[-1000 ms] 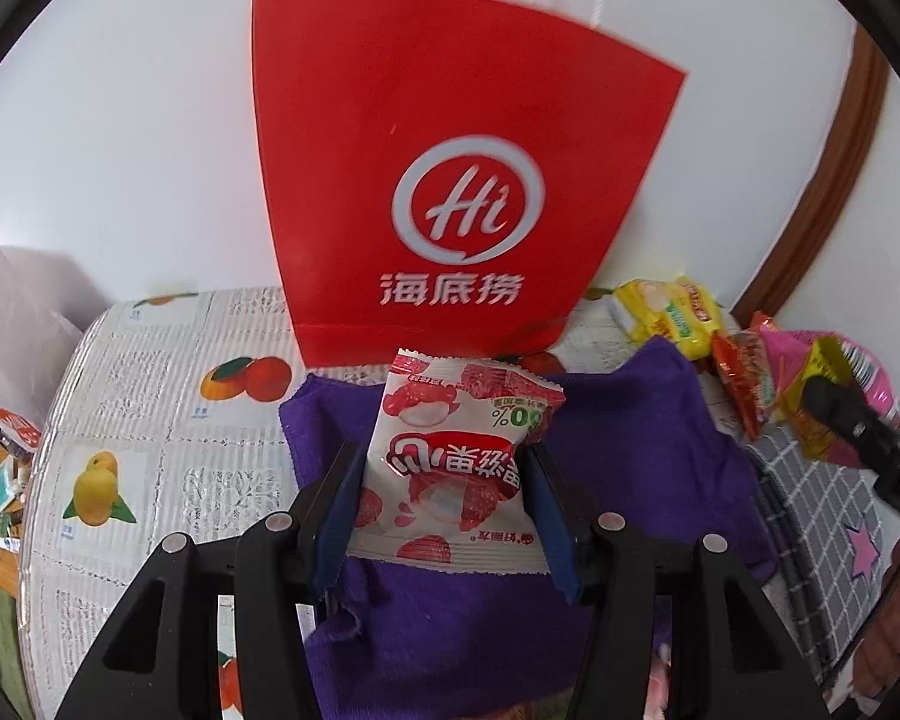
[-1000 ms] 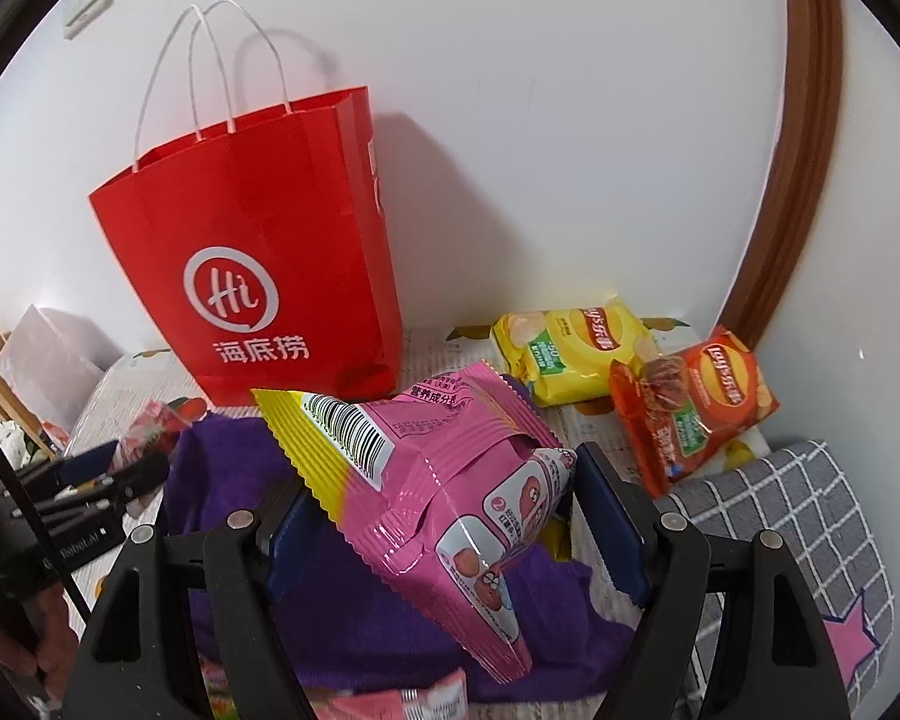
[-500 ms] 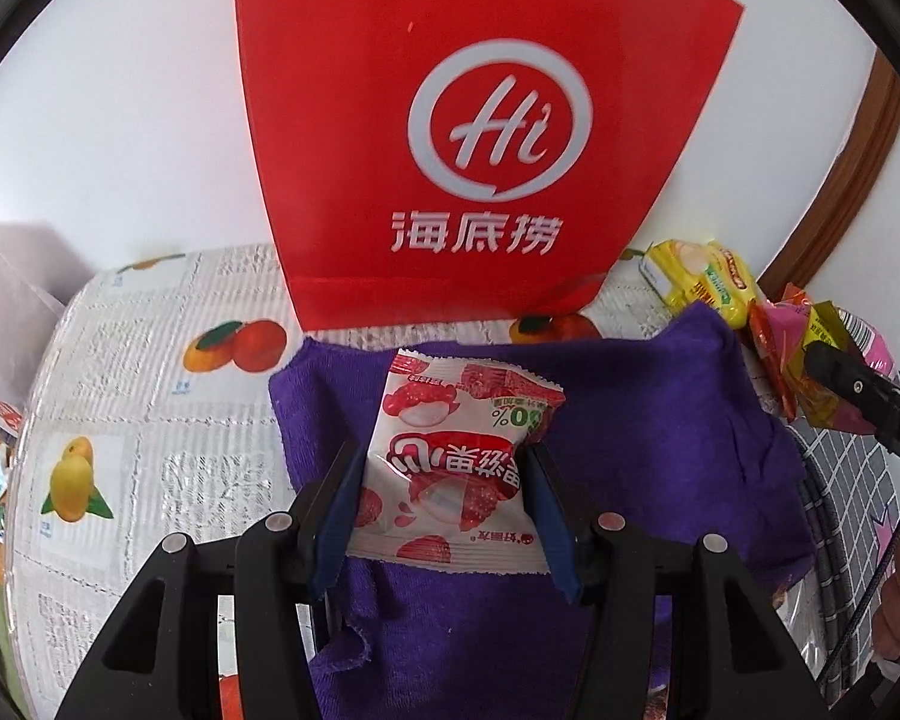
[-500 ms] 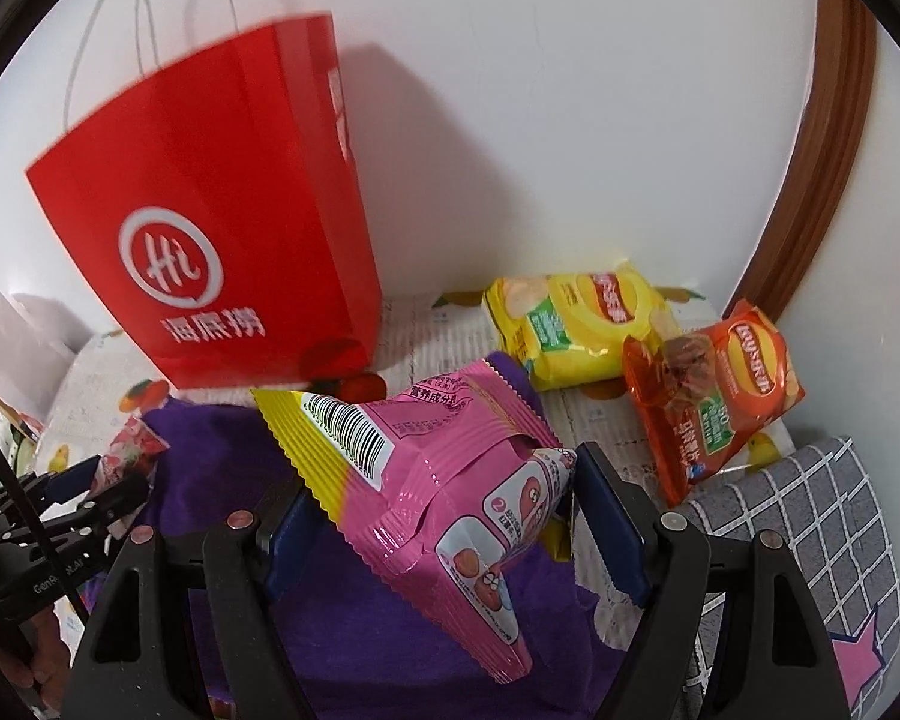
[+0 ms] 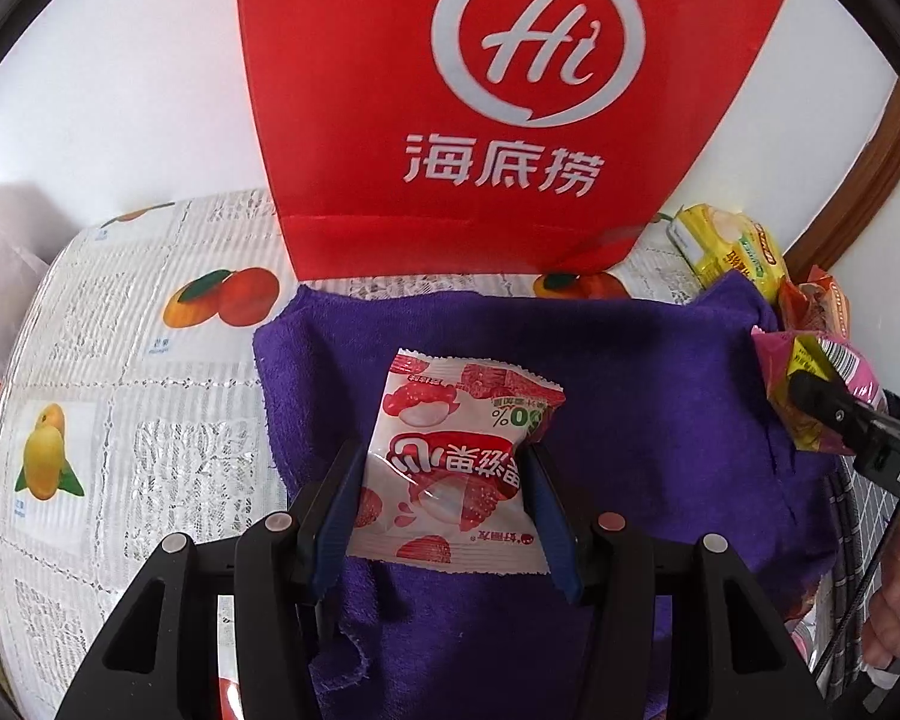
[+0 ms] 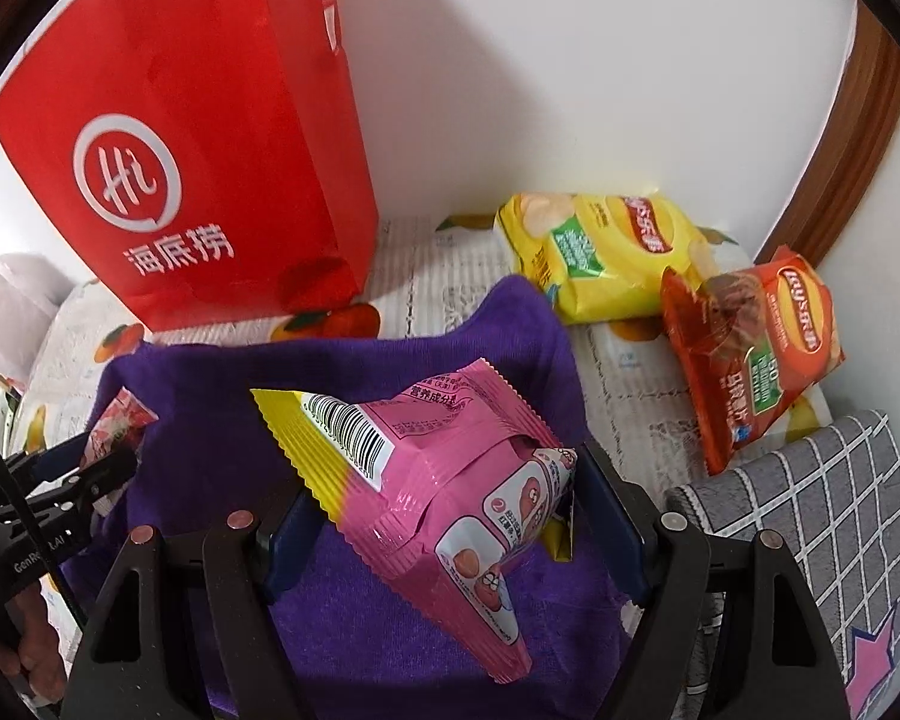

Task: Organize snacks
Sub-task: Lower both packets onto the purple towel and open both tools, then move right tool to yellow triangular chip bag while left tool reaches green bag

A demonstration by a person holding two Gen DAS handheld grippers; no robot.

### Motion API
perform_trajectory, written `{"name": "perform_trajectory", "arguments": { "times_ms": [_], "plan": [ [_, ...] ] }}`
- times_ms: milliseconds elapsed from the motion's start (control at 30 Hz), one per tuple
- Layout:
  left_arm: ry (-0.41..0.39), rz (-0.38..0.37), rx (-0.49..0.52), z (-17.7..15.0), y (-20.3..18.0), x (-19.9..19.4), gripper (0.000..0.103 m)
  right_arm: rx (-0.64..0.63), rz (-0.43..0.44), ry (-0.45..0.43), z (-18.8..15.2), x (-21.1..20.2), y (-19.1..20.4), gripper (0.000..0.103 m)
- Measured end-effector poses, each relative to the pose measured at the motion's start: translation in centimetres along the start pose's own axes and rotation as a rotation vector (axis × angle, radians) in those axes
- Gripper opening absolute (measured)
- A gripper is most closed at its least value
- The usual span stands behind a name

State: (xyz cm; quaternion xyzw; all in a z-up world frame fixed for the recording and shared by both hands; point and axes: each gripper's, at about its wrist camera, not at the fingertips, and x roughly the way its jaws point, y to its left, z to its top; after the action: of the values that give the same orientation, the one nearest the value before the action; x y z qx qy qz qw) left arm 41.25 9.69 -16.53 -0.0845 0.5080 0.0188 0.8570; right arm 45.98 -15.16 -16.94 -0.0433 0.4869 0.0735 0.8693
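At the bottom centre of my left wrist view, my left gripper (image 5: 444, 480) clamps a small white-and-red plastic candy packet (image 5: 450, 456) by its sides, above a rumpled purple terry cloth (image 5: 648, 408). At the bottom centre of my right wrist view, my right gripper (image 6: 450, 516) pinches a puffy pink foil snack bag with a yellow serrated edge (image 6: 444, 480), tilted over the same cloth. Behind the cloth, upper left of that frame, a red paper carrier bag with a white logo (image 6: 210, 180) stands upright on the fruit-printed tablecloth (image 5: 120, 420). At right a yellow crisp packet (image 6: 606, 252) touches an orange crisp packet (image 6: 750, 348), near a grey checked mat (image 6: 822, 516).
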Motion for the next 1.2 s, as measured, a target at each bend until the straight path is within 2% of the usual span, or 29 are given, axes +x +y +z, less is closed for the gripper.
{"name": "perform_trajectory", "arguments": {
  "times_ms": [367,700,767,933,1100,1200],
  "plan": [
    [0.018,-0.009,-0.031,-0.1,0.9,0.9,0.052,0.002,-0.003,0.025,-0.1,1.2,0.0,0.078],
    [0.011,-0.043,-0.05,-0.2,0.9,1.2,0.052,-0.063,-0.027,0.079,-0.4,2.3,1.5,0.08],
    [0.007,-0.037,-0.052,-0.2,0.8,1.1,0.052,-0.069,-0.037,0.076,-0.4,2.1,1.8,0.085],
    [0.015,-0.039,-0.045,-0.2,0.4,1.4,0.053,-0.088,0.003,0.039,-0.3,0.7,2.6,0.086],
    [0.004,-0.066,-0.048,0.0,0.2,1.3,0.053,-0.092,0.021,-0.061,0.1,-2.2,2.9,0.086],
    [0.004,-0.082,-0.04,0.1,0.0,1.1,0.067,-0.074,0.049,-0.12,0.3,-3.8,2.6,0.086]
  ]
}}
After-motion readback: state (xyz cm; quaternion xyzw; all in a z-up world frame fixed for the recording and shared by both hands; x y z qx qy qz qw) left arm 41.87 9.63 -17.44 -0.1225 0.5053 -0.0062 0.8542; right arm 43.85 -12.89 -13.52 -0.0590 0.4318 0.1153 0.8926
